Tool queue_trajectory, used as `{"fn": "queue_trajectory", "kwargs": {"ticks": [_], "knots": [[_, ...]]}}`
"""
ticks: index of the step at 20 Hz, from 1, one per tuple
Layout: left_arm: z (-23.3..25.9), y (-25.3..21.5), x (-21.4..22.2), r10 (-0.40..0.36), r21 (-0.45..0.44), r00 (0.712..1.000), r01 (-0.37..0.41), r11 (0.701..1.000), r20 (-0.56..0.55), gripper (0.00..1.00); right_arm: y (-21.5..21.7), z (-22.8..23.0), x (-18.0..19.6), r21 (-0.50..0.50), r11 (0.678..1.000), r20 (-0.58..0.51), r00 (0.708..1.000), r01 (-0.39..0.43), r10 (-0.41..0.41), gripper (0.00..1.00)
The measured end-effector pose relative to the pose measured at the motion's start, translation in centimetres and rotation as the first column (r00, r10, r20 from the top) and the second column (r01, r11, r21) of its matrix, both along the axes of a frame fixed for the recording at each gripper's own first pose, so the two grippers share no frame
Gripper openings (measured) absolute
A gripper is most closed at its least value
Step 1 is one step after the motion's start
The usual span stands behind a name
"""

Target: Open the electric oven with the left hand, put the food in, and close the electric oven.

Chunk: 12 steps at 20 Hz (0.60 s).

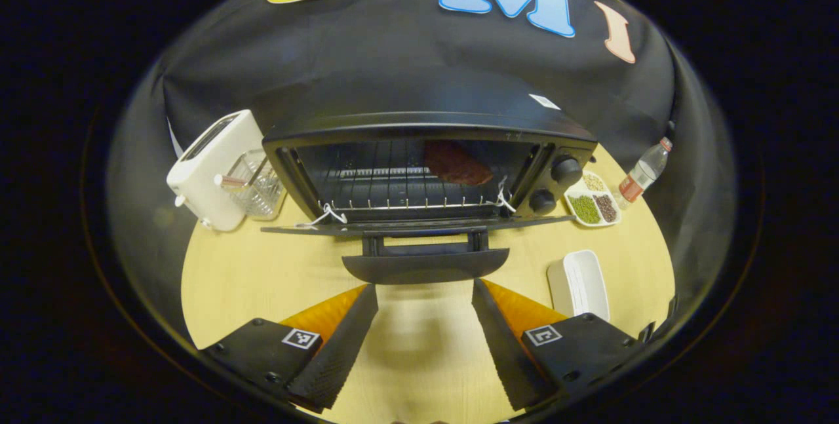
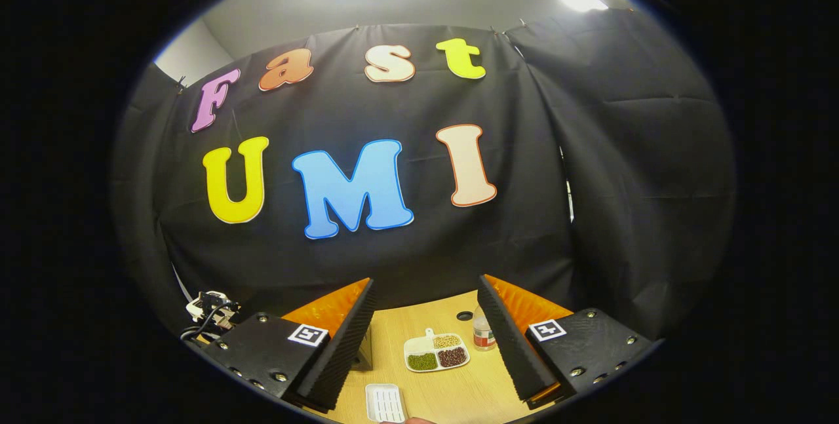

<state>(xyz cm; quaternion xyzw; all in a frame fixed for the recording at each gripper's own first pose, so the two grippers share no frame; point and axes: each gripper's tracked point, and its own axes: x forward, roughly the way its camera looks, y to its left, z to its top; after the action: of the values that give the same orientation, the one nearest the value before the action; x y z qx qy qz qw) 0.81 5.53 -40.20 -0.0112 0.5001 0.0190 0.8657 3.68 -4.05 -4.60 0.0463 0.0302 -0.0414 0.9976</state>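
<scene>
While oven door hangs down, one food piece inside; both hand-held grippers spread.

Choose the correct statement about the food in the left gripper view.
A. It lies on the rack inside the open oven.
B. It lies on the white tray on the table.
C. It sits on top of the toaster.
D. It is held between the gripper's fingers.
A: the reddish food rests on the wire rack inside the oven, whose door hangs open.
</scene>
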Motion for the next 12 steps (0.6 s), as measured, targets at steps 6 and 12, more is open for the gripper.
{"fn": "queue_trajectory", "kwargs": {"ticks": [6, 12], "knots": [[0.9, 0.7, 2.4, -0.014, 0.029, 0.997, 0.012, 1.000, 0.071, 0.98, -0.8, -0.5, 0.0, 0.004, 1.000, -0.013, 1.000, 0.016, -0.016, 0.96], [3.9, 1.6, 4.3, 0.036, 0.035, 0.983, -0.043, 0.998, 0.181, 0.98, -1.3, -0.8, -0.2, 0.006, 1.000, -0.021, 1.000, 0.012, -0.012, 0.96]]}}
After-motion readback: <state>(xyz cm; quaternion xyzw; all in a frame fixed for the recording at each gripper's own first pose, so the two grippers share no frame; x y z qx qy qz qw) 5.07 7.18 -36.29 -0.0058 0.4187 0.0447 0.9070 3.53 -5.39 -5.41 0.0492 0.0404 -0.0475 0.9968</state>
